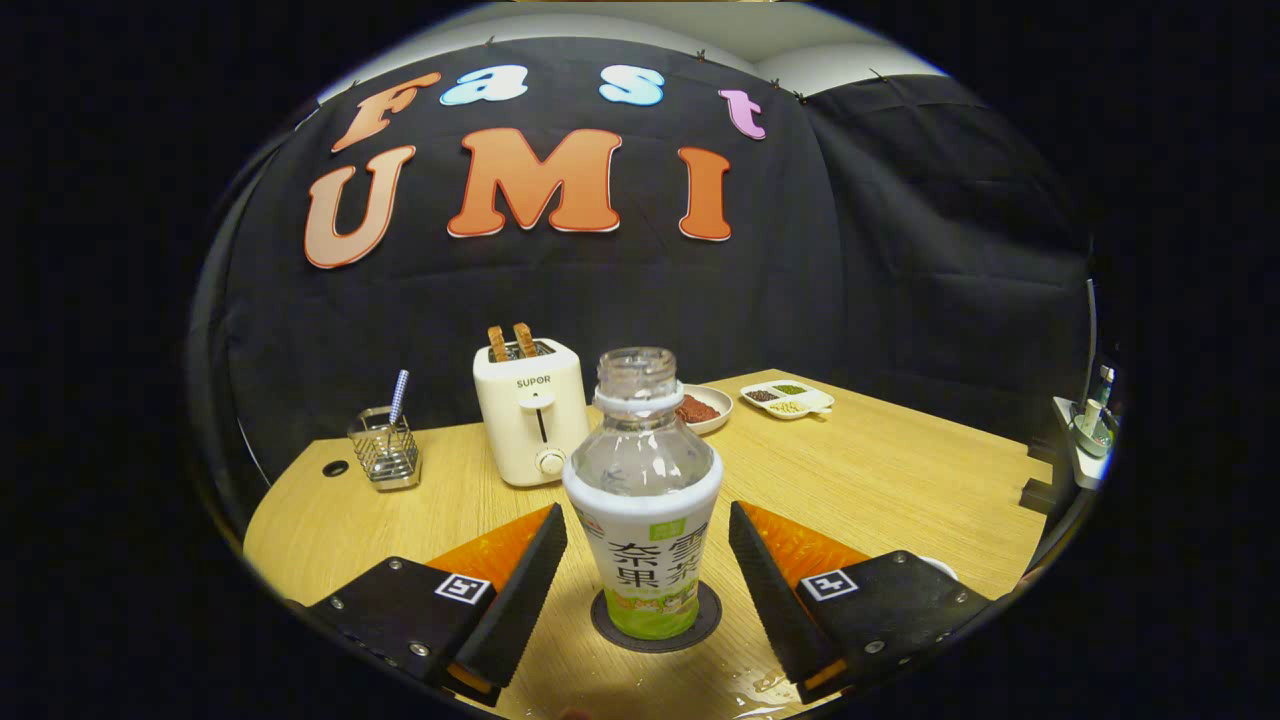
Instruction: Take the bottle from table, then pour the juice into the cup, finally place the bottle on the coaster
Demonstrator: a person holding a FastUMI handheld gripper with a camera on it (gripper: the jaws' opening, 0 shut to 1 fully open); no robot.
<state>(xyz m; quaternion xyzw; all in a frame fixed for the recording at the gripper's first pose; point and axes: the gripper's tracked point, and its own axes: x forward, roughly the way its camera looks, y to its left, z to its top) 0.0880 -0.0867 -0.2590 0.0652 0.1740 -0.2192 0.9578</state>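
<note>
Wooden surface point(880, 480) wet near tool point(648, 565). Bottle point(645, 500) uncapped, upright on coaster point(655, 625), between spread fingers, neither touching. Risk: finger clipping bottle on retreat, toppling it.

Light wooden bench point(880, 480) carries a cream toaster point(530, 420), wire utensil holder point(385, 450), two dishes point(790, 398), and a dark round coaster point(655, 620) under the uncapped bottle point(645, 500).

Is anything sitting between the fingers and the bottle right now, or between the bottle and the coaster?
Nothing visible. The bottle stands upright on the coaster, between the open gripper fingers, with a bare gap of table on each side. The toaster and dishes sit beyond it.
</note>
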